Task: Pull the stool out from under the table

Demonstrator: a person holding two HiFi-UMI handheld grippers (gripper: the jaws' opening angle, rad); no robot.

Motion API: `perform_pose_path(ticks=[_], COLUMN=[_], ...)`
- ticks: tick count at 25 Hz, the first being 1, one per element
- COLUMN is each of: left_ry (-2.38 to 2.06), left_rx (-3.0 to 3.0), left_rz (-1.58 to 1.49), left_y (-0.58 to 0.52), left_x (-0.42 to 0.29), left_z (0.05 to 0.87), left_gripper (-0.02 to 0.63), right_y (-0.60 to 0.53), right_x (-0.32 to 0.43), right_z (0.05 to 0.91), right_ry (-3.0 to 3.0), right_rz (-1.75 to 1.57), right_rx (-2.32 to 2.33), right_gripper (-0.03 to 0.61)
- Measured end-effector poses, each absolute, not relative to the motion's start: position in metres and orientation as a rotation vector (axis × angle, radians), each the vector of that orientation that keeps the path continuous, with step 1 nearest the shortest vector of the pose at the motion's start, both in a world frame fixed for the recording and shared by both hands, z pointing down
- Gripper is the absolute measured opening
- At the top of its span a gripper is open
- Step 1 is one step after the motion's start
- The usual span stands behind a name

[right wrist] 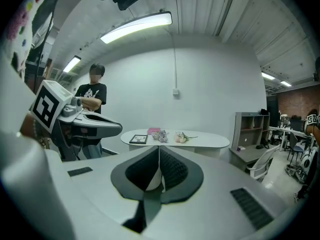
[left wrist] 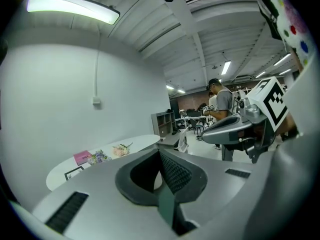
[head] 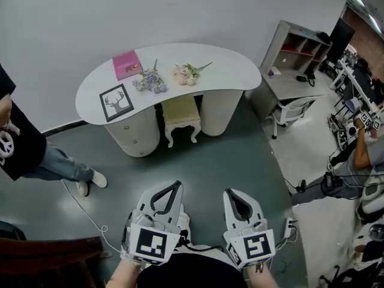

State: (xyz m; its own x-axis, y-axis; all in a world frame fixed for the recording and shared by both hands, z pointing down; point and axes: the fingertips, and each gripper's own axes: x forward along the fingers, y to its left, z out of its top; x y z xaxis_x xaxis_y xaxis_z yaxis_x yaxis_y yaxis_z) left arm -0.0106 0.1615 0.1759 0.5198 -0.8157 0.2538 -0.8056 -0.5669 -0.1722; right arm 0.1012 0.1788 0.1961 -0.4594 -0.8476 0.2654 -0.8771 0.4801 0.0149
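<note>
Your left gripper point(head: 174, 186) and right gripper point(head: 230, 192) have jaws pressed together, empty; the cream, padded, curvy-legged stool point(head: 181, 114) sits under the smooth white kidney-shaped tabletop point(head: 231, 65).

Rear of stool point(head: 180, 111) beneath table point(head: 234, 65), bystander point(head: 27, 152) half outside left edge

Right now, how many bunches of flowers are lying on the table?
2. A purple bunch lies near the middle of the table, right of the pink book; a pink bunch lies just right of it. None seems hidden.
</note>
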Motion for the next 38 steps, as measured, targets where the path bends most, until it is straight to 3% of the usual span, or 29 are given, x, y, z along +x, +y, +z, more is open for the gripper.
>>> perform_pose_path(ticks=[19, 38], left_ry=[1.304, 1.307], left_rx=[-2.794, -2.823], left_rz=[-0.491, -0.489], left_y=[0.006, -0.045], left_x=[-0.025, -0.044], left_z=[0.178, 0.190], left_gripper=[0.017, 0.017], right_y=[0.032, -0.014], right_x=[0.075, 0.065], right_z=[0.196, 0.209], right_ry=[-2.414, -2.366], right_rz=[0.209, 0.264], right_rx=[1.540, 1.575], right_gripper=[0.034, 0.034])
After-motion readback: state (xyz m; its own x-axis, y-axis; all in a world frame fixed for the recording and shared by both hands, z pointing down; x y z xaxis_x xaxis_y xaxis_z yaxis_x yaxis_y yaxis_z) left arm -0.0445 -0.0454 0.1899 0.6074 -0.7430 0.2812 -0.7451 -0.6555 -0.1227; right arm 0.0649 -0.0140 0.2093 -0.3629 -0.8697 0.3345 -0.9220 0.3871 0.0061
